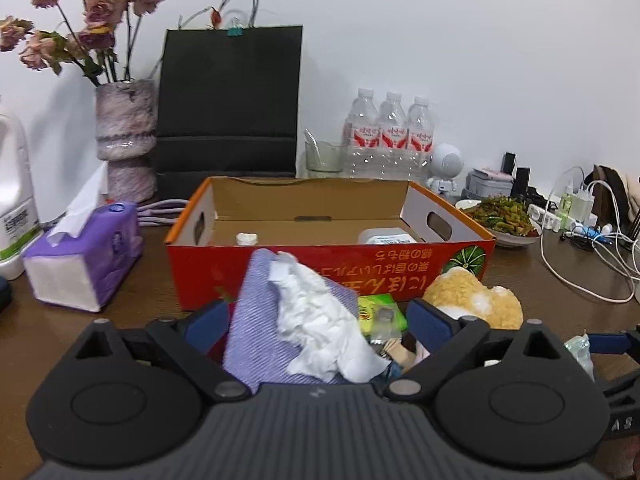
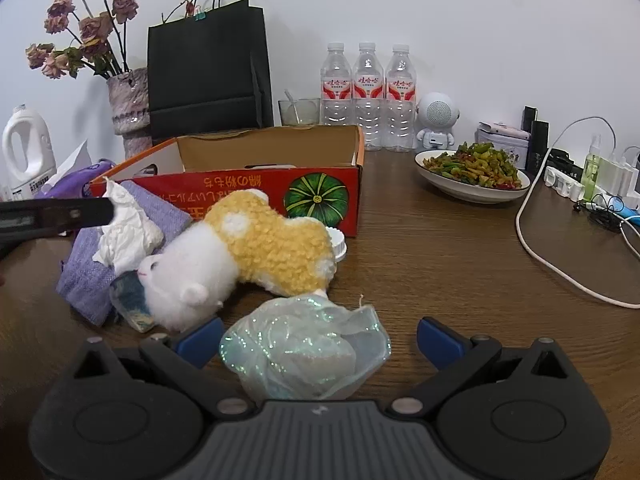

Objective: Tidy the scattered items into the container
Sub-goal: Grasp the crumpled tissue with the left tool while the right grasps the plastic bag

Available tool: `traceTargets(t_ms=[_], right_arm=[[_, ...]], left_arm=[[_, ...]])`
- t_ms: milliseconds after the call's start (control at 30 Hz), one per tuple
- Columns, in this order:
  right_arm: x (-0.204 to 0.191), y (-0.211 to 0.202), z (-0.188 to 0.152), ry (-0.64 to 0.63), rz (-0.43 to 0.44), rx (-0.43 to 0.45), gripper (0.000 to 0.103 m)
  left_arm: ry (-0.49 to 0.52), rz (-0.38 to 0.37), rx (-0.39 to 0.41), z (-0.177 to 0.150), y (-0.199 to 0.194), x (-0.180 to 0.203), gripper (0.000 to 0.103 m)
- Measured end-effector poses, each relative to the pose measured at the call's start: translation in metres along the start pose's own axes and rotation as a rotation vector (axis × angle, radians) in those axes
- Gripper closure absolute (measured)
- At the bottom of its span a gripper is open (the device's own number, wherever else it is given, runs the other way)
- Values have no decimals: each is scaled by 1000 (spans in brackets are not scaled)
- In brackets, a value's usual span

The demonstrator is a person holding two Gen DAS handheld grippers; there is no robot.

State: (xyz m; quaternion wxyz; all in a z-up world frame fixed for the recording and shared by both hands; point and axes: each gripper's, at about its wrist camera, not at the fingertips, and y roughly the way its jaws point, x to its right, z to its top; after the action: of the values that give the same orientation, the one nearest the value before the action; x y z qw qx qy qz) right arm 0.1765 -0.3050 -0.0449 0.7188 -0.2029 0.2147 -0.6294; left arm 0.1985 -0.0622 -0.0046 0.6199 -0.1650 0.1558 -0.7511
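Straddling the purple cloth (image 1: 256,320) and crumpled tissue (image 1: 320,320), left hand-held gripper (image 1: 320,320) gapes wide, gripping nothing; right hand-held gripper (image 2: 320,340) likewise spread around glittery pouch (image 2: 304,352).

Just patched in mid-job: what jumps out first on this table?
The open red-and-orange cardboard box with a green pumpkin print dominates the middle of the brown wooden table. In front of it lies a pile: a yellow-and-white plush toy, a lilac woven cloth topped with crumpled white tissue. The right gripper stands open around a glittery pale-green mesh pouch.
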Motion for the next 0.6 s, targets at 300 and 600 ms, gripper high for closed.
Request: traceTargets(t_ms=[300,600], right_arm=[[-3,6,-1,-8,28,-19,35],[4,4,3,47,59,25,51]], left_arm=[[-33,51,-81,-6,33,3,36],[-112,21,-86,-13,38,-8,72]])
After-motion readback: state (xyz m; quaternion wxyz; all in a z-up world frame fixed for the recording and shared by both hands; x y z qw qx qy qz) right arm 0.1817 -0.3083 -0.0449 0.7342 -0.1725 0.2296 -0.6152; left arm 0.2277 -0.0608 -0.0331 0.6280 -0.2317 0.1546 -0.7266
